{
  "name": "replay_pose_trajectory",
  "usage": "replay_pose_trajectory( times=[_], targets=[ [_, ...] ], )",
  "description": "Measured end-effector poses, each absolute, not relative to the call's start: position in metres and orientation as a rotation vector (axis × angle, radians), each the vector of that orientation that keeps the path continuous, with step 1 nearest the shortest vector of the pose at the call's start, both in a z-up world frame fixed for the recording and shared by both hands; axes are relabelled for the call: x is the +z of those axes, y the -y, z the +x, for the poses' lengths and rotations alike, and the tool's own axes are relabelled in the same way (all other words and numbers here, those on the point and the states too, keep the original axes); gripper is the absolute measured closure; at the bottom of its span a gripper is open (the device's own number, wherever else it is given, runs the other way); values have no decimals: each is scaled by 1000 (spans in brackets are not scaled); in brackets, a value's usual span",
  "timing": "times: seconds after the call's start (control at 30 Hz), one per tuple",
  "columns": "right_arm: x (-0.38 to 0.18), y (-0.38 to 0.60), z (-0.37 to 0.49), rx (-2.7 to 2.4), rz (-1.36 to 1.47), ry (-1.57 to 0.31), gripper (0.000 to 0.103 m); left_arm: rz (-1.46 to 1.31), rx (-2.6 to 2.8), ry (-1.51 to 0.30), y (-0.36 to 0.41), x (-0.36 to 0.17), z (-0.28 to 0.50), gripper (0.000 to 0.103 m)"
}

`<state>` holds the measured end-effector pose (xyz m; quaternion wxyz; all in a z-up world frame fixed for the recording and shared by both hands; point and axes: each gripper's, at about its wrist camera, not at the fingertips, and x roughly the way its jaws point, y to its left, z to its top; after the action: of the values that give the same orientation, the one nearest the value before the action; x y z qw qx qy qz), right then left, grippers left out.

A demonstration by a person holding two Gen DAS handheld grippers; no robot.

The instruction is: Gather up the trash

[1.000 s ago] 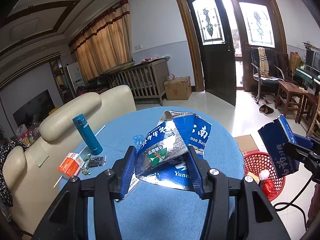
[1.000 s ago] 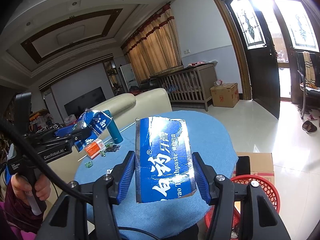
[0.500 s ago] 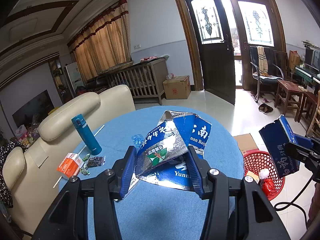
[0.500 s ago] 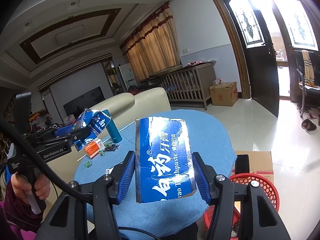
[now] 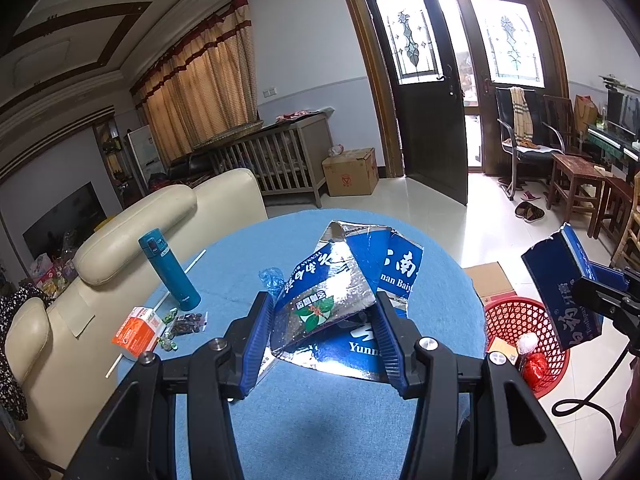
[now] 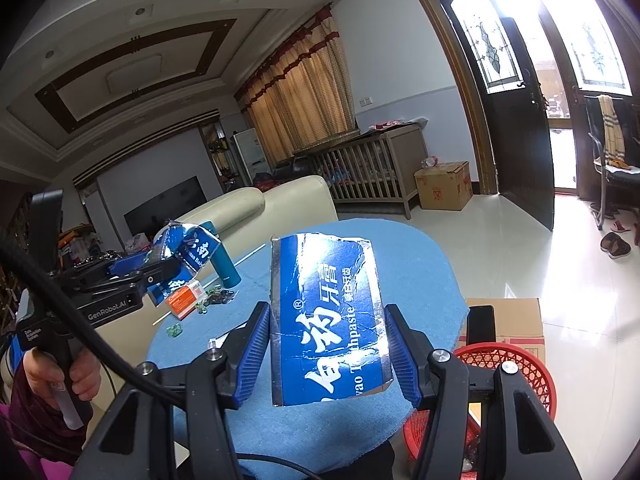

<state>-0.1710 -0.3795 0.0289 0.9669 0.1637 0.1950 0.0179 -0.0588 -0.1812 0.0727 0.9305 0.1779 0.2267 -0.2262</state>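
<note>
Only the right wrist view shows the person's hand (image 6: 60, 372) gripping the left claw (image 5: 322, 334), which holds torn box halves (image 5: 340, 292). The right claw (image 6: 326, 344) clamps a toothpaste box piece (image 6: 326, 320), both tilted slightly down above the desk (image 5: 320, 420).

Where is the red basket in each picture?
Left wrist view: the red basket sits low on the right, on the floor beside the blue table.
Right wrist view: the red basket is at the bottom right, behind the gripper's right finger.
Shared landmark: the teal bottle standing on the table.
</note>
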Motion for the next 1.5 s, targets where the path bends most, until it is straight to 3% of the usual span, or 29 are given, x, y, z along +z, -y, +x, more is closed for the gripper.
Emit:
replay_pose_trajectory(
  times=[1.5],
  targets=[
    [28,396,-209,-53,414,-369,44,443,-521,-479,226,62,-71,51]
  ],
)
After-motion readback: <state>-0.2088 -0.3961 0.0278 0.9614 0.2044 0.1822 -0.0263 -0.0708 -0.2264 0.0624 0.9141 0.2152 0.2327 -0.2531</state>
